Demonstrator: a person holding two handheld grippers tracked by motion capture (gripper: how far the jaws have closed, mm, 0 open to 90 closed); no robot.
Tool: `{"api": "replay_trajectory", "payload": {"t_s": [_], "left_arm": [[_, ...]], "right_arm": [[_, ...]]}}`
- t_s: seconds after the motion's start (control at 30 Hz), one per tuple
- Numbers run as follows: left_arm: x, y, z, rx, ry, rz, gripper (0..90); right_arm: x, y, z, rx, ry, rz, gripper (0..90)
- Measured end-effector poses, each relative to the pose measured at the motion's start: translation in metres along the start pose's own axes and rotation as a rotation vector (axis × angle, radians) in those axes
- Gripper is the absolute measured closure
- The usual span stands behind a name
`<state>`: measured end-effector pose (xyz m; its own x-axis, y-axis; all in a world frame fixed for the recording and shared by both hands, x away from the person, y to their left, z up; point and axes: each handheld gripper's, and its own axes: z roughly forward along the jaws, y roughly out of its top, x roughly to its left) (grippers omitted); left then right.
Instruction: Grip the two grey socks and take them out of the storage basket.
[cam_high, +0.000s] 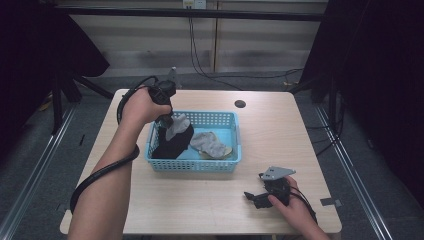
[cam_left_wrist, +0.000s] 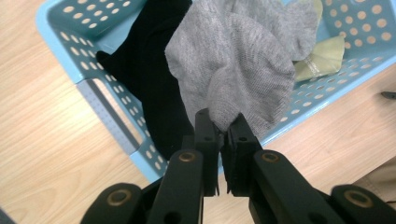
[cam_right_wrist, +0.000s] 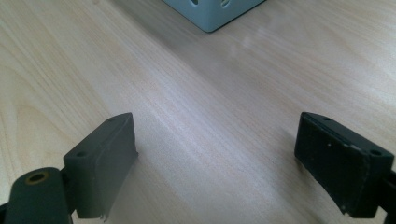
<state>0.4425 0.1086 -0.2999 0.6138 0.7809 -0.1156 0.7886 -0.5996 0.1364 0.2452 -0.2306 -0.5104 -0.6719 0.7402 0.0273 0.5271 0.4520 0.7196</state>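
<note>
Near the front edge of the bench (cam_high: 210, 205), the right claw (cam_high: 255, 198) lies low on the wood with its jaws wide apart and nothing between them. Farther back, the left claw (cam_left_wrist: 223, 135) is clamped on a corner of a grey sock (cam_left_wrist: 238, 60), which hangs from the pinch with its long axis running down into the blue basket (cam_high: 235, 162), its free end touching a black sock (cam_high: 172, 145) draped over the basket's left part; another grey sock (cam_high: 210, 142) lies in the middle
</note>
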Motion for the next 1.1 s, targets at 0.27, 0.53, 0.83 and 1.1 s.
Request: {"api": "replay_trajectory", "payload": {"t_s": [0.27,0.53,0.83,1.1], "left_arm": [[0.009,-0.01,-0.019,-0.027,0.021,-0.019,85.4],[0.028,-0.025,-0.027,-0.056,0.027,-0.072,85.2],[0.05,-0.046,-0.039,-0.065,0.055,-0.115,85.1],[0.067,-0.066,-0.039,-0.069,0.057,-0.163,84.9]], "right_arm": [[0.0,0.0,0.0,0.0,0.0,-0.001,12.0],[0.0,0.0,0.0,0.0,0.0,-0.002,12.0],[0.0,0.0,0.0,0.0,0.0,0.0,12.1],[0.0,0.0,0.0,0.0,0.0,0.0,12.0]]}}
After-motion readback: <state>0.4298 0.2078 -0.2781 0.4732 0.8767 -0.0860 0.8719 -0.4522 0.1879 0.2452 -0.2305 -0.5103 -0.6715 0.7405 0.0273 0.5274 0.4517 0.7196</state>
